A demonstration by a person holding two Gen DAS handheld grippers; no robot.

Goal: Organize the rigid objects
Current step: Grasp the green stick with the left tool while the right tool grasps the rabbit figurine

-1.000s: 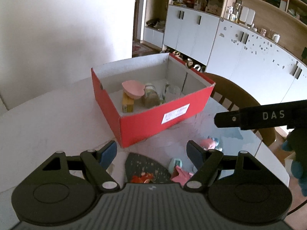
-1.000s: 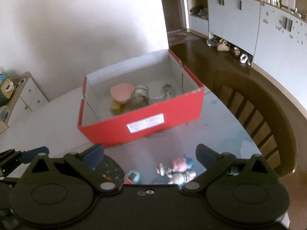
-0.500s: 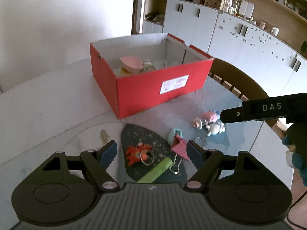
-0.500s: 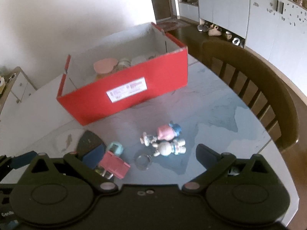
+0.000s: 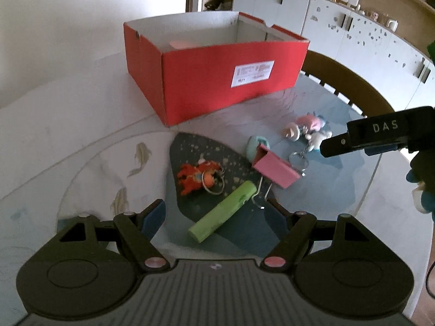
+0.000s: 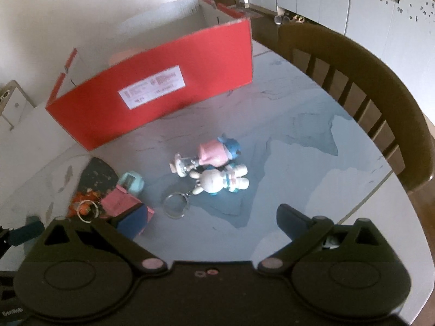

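A red cardboard box (image 5: 217, 81) stands on the table; it also shows in the right wrist view (image 6: 163, 92). In front of it lie a green cylinder (image 5: 223, 212), an orange keychain toy (image 5: 198, 176), a pink binder clip (image 5: 274, 167), a small teal item (image 5: 257, 144) and figurine keychains (image 5: 307, 130). My left gripper (image 5: 217, 217) is open and empty, low over the green cylinder. My right gripper (image 6: 209, 220) is open and empty, just short of the pink and white figurines (image 6: 214, 168). Its finger shows at the right of the left wrist view (image 5: 380, 133).
A dark patterned mat (image 5: 201, 146) lies under the small items. A wooden chair (image 6: 367, 81) stands at the table's right edge. White cabinets (image 5: 353, 32) line the far wall. A pink item (image 5: 180, 44) peeks over the box rim.
Both grippers have pulled back from the box and dropped toward the table. The small items in front of the box have come into full view, larger and closer.
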